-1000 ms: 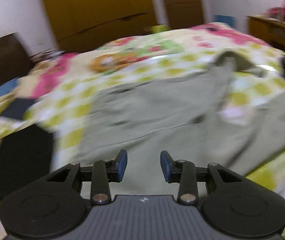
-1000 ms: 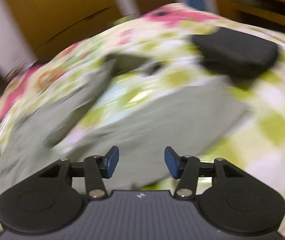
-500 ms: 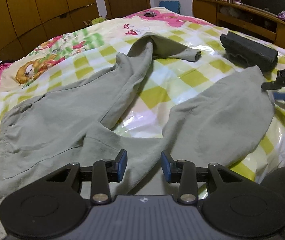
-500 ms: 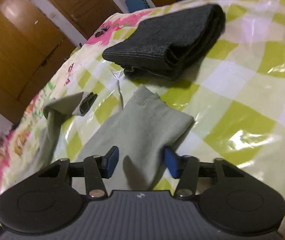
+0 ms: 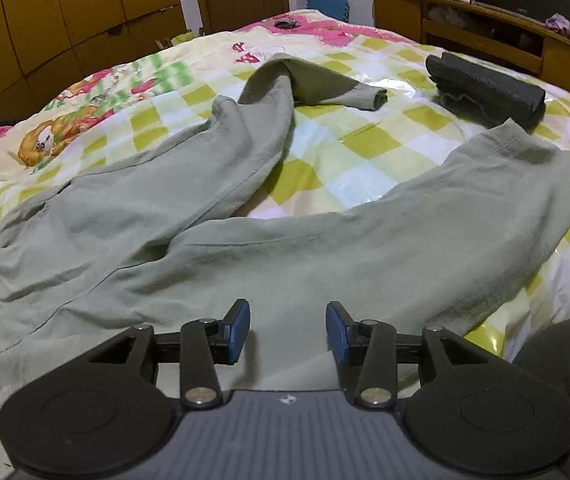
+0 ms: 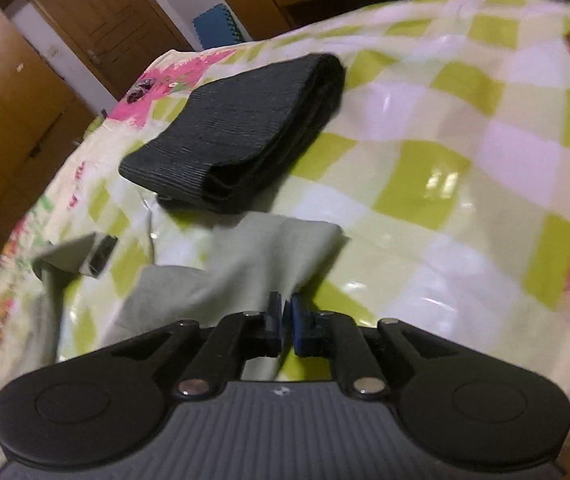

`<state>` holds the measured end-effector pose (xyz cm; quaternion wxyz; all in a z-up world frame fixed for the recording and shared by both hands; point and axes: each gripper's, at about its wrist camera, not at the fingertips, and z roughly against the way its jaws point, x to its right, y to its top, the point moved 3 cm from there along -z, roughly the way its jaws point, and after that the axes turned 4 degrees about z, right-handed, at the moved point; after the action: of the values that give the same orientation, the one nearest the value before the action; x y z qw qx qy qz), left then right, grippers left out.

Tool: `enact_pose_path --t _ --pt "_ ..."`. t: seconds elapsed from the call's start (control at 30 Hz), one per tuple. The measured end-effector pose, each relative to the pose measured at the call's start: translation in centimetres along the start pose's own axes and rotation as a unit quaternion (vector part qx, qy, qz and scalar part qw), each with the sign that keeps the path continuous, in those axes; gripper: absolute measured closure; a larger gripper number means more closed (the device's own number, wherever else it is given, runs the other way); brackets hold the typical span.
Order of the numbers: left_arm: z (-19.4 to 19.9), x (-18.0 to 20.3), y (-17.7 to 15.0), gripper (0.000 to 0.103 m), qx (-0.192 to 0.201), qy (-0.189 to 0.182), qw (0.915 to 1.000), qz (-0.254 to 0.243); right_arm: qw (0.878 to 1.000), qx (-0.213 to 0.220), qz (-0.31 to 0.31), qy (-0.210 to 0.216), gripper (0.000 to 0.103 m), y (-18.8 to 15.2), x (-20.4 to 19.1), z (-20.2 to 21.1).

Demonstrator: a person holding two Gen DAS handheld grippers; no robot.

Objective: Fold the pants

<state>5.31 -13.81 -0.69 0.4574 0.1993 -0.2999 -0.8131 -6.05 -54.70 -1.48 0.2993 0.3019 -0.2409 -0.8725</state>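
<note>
The pants [image 5: 213, 248] lie unfolded on the bed [image 5: 369, 148], waist at the left, both legs splayed apart toward the right; the far leg ends in a doubled-over cuff [image 5: 337, 88], the near leg's hem [image 6: 285, 240] lies just beside a folded dark garment [image 6: 245, 132]. The left gripper [image 5: 288, 330] hovers over the near leg close to the seat, jaws spread wide, holding nothing. The right gripper [image 6: 284, 322] has its jaws pinched together on the near leg's hem; cloth is seen entering the narrow gap. Judgement: the first fold is only starting, with one leg end secured. The next move appears to call for the left gripper to take a hold near the waist or crotch, so the near leg can be carried onto the far leg without dragging the dark garment along.
</note>
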Motion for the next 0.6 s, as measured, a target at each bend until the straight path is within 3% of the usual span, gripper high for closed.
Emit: enact_pose_path --t 0.07,0.13,0.17,0.23,0.3,0.37,0.47,0.5,0.53,0.6 --pt "0.6 -1.0 0.0 0.047 0.004 0.000 1.0000 0.005 0.999 0.029 0.026 -0.030 0.092 -0.1 -0.6 1.8" --pt "1.1 -2.5 0.1 0.047 0.012 0.008 0.9999 0.005 0.995 0.049 0.077 -0.025 0.091 0.0 -2.9 3.3" --pt "1.4 -3.5 0.2 0.047 0.019 0.015 0.9997 0.005 0.994 0.045 0.101 -0.008 0.089 0.4 -4.3 3.2" --pt "1.6 -5.7 0.5 0.046 0.028 0.028 0.9991 0.012 0.987 0.021 0.155 0.049 0.074 0.1 -8.5 2.4" --pt "1.8 -8.7 0.9 0.046 0.035 0.047 0.9980 0.024 0.971 -0.007 0.210 0.112 0.071 -0.7 -13.5 1.1" --pt "1.9 -12.2 1.4 0.045 0.044 0.074 0.9958 0.031 0.944 -0.034 0.279 0.171 0.071 -1.9 -19.4 -0.5" --pt "1.4 -17.2 2.2 0.041 0.048 0.100 0.9933 0.032 0.884 -0.063 0.393 0.245 0.065 -4.1 -28.8 -3.7" --pt "1.0 -18.9 2.7 0.036 0.050 0.110 0.9923 0.026 0.859 -0.069 0.432 0.265 0.061 -4.9 -31.7 -4.7" --pt "0.5 -20.5 3.2 0.029 0.052 0.121 0.9911 0.017 0.827 -0.076 0.480 0.283 0.057 -5.9 -35.0 -6.1" --pt "-1.0 -23.8 4.4 0.023 0.057 0.138 0.9887 0.003 0.779 -0.088 0.548 0.294 0.053 -7.7 -40.2 -9.0"
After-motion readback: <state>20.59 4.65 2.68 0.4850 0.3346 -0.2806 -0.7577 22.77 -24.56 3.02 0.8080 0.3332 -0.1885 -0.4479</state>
